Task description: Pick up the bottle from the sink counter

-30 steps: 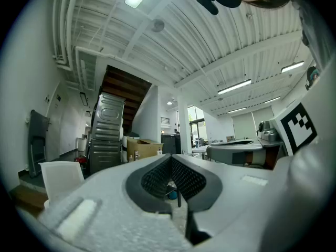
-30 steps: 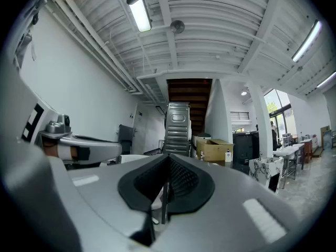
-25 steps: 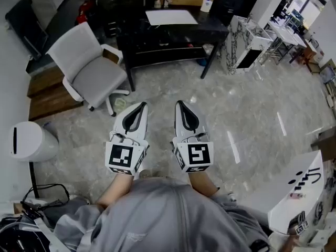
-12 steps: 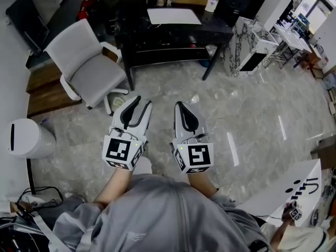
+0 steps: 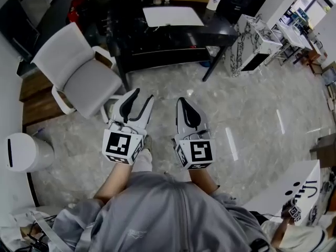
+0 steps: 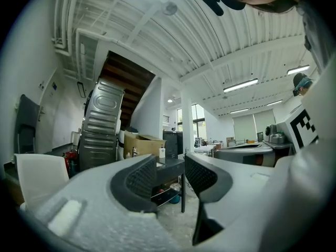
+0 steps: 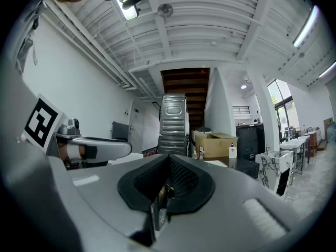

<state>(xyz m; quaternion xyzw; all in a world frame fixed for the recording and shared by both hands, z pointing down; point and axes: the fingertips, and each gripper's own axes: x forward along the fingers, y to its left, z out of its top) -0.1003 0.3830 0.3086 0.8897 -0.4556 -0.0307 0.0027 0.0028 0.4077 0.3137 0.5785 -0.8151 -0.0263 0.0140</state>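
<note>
At frame centre, my left tool (image 5: pixel 143 95) is opening with nothing between its jaws; my right tool (image 5: pixel 181 101) is clenched, empty. A small white bottle (image 5: pixel 212 2), possibly the target, stands on the dark counter (image 5: pixel 215 25), top of frame.

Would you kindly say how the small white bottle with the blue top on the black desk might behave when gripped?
The small white blue-topped bottle stands tall and narrow, so a sideways nudge would probably tip it. It looks like smooth plastic: likely light, perhaps slippery.
</note>
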